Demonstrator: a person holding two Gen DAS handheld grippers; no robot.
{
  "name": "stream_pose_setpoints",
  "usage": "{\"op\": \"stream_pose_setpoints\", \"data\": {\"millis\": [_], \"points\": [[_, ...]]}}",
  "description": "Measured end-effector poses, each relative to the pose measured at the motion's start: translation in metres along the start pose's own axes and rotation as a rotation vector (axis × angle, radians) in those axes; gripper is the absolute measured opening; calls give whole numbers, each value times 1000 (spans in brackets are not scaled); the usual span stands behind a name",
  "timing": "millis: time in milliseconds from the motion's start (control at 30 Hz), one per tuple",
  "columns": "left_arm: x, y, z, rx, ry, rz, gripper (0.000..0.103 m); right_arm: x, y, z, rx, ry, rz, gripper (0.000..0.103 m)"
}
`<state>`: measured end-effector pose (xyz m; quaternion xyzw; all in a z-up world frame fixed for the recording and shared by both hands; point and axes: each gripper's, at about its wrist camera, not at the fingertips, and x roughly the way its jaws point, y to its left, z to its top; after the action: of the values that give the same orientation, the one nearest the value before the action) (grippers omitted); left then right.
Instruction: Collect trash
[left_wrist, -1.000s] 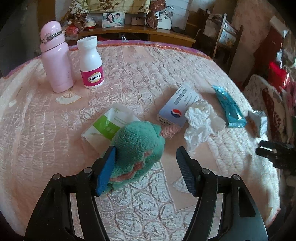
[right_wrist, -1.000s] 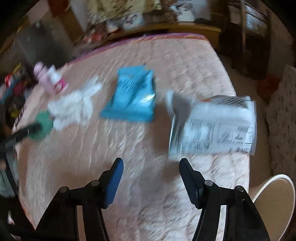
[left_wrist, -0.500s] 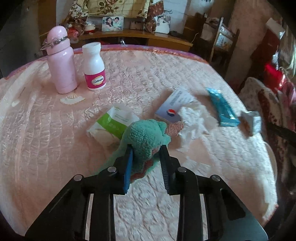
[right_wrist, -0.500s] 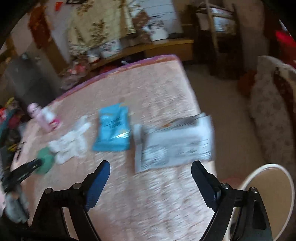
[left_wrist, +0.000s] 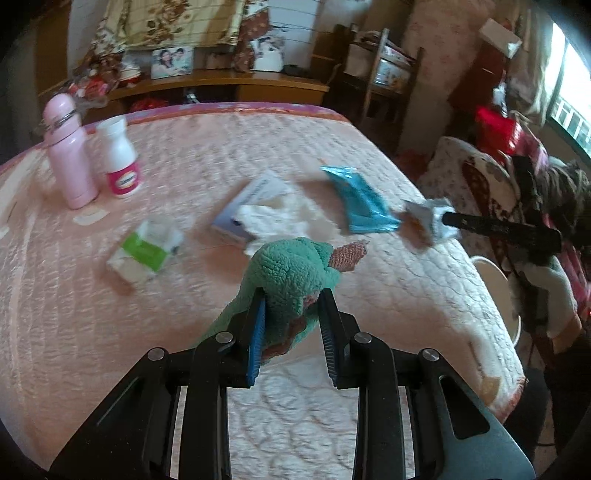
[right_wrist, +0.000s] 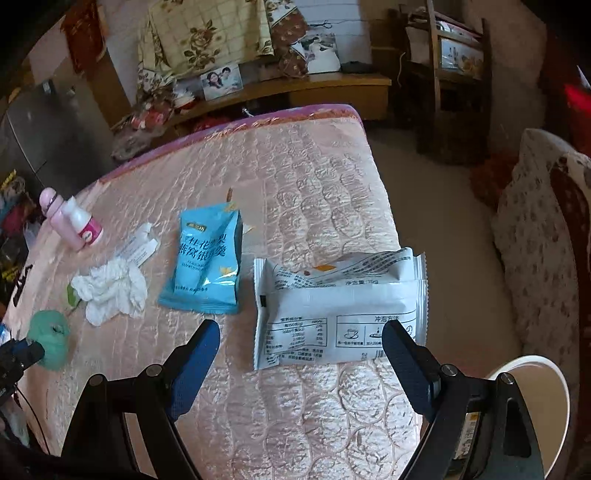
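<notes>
White snack packet (right_wrist: 338, 308) lies flat on the pink quilted bed (right_wrist: 295, 177), near its right edge, printed side up. Right gripper (right_wrist: 301, 334) hovers over it with jaws spread wide, holding nothing; packet's lower half sits between the two fingertips, contact not clear.

Blue snack packet (right_wrist: 207, 258) lies just beside it at 9 o'clock, flat, apart from it. Crumpled white tissue (right_wrist: 110, 290) is further out at 9 o'clock, with a white carton (right_wrist: 138, 247) touching its far side. Pink bottle (right_wrist: 55, 218) and white pill bottle (right_wrist: 86, 227) stand upright together at 10 o'clock, near the far left edge.

Left gripper (left_wrist: 290, 314) has its jaws clamped on a green plush toy (left_wrist: 291, 273), which is lifted off the bed; its pink tip points to 2 o'clock. In the left view a green-and-white tissue pack (left_wrist: 144, 253) lies at 10 o'clock from the toy. White bin rim (right_wrist: 532, 391) sits off the bed at 4 o'clock in the right view.
</notes>
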<state>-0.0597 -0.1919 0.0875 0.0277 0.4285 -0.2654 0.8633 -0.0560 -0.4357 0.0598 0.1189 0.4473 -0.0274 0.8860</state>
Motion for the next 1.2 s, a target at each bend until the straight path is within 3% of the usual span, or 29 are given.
{"op": "stream_pose_setpoints", "data": {"millis": [333, 467, 633, 833, 900, 1000, 1100, 1200], "points": [[9, -11, -3, 28, 20, -2, 25, -10, -72, -7, 222, 45, -87, 88], [11, -11, -3, 28, 21, 2, 25, -12, -82, -9, 222, 65, -74, 88], [12, -16, -4, 43, 22, 1, 25, -13, -70, -2, 218, 29, 6, 88], [11, -17, -4, 41, 22, -4, 25, 4, -48, 18, 188, 29, 10, 88], [10, -18, -4, 42, 24, -4, 25, 13, -39, 26, 131, 46, 6, 94], [12, -17, -5, 35, 29, -6, 25, 32, -16, 30, 22, 103, 27, 95], [14, -17, -6, 26, 36, -9, 25, 53, 4, 23, -84, 145, -35, 100], [14, -17, -7, 27, 38, -10, 25, 64, 12, 16, -133, 134, -96, 103]]}}
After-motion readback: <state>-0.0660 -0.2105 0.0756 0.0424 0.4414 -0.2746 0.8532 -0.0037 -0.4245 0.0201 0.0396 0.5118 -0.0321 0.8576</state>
